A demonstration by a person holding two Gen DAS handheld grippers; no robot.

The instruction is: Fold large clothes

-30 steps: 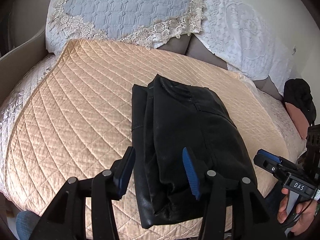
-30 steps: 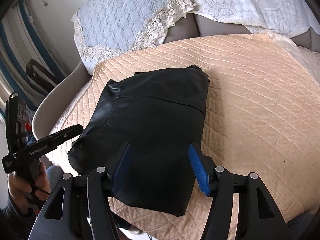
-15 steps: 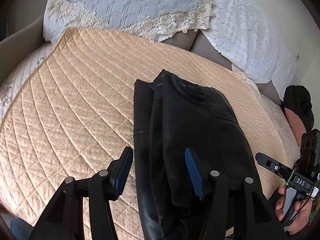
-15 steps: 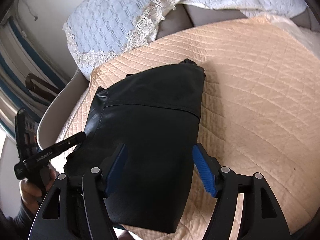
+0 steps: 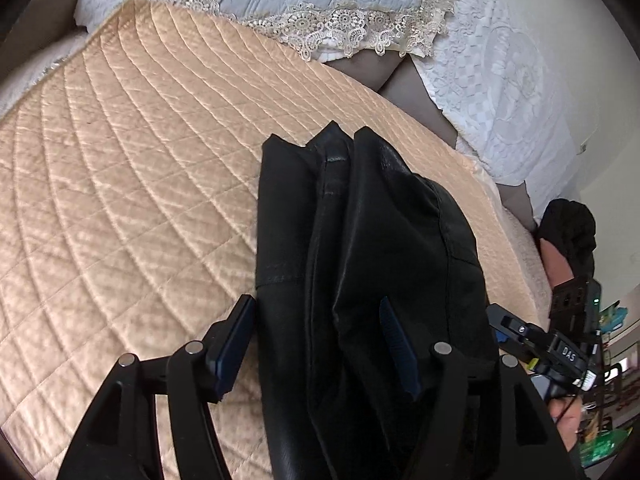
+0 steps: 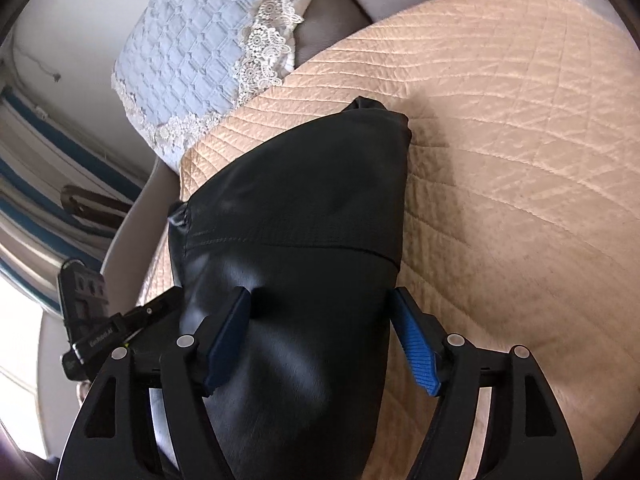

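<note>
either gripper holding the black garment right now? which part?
Neither. Left gripper and right gripper both straddle the near end of the black garment, jaws open and just widening, pads not clamped.

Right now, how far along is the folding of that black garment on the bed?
Done: the black garment already lies as a compact, layered bundle on the peach quilt. In hand: nothing is gripped; the left gripper and right gripper have just been opening, their fingers astride its near end. Left: probably one more fold or tidying, since loose layered edges show in the left wrist view.
</note>
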